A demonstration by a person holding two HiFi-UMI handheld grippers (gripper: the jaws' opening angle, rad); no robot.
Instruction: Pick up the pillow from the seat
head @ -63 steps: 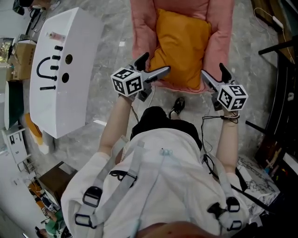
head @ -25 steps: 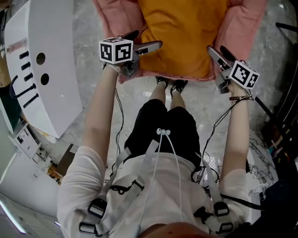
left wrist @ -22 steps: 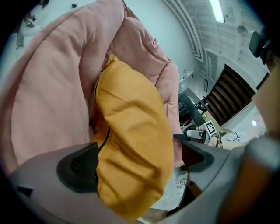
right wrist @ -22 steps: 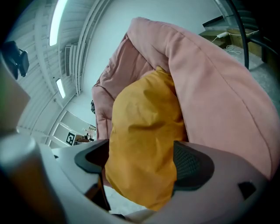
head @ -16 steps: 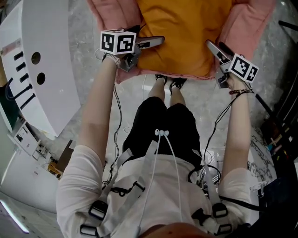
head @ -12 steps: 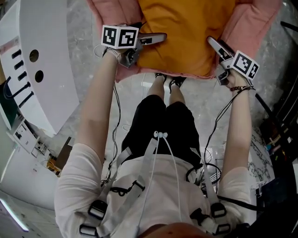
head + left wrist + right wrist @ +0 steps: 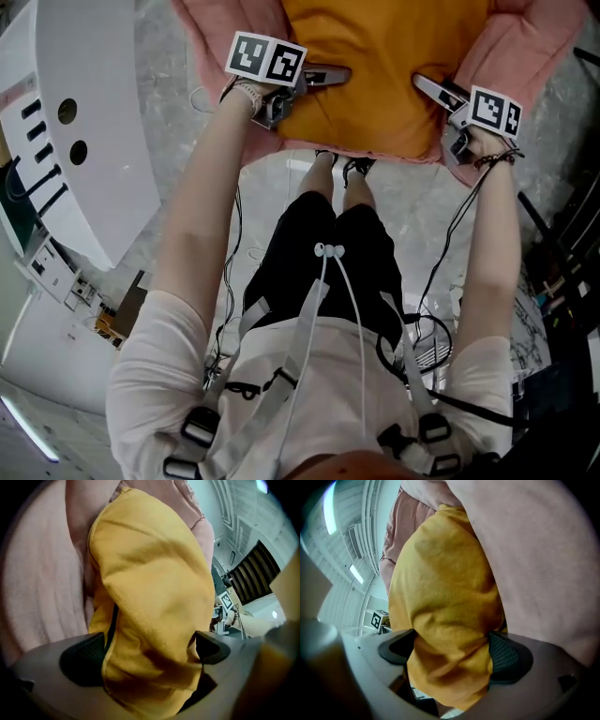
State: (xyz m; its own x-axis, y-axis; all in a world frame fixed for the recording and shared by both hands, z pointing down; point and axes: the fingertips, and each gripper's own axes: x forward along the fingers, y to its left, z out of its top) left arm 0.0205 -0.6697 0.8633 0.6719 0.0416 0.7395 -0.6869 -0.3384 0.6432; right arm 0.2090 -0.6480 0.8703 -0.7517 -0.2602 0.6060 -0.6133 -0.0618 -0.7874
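An orange pillow point(image 7: 384, 56) lies on a pink padded seat point(image 7: 220, 47). My left gripper point(image 7: 333, 75) is at the pillow's near left corner and my right gripper point(image 7: 427, 84) at its near right corner. In the left gripper view the pillow's point(image 7: 154, 588) bunched edge fills the wide gap of the left gripper point(image 7: 145, 651), with the pink seat point(image 7: 37, 597) beside it. In the right gripper view the pillow point(image 7: 445, 588) sits between the jaws of the right gripper point(image 7: 450, 651), which are opening; the pink seat point(image 7: 543, 564) is alongside. The fabric touches the pads without a visible squeeze.
A large white cabinet point(image 7: 84, 141) stands on the marble floor at the left. The person's legs and dark shoes point(image 7: 342, 169) are just below the seat's front edge. Cables point(image 7: 234, 234) hang from both grippers. Dark furniture point(image 7: 572, 281) lines the right side.
Both grippers have moved forward onto the pillow's near corners. The left one has gone further right along the pillow's edge, and the right one slightly up.
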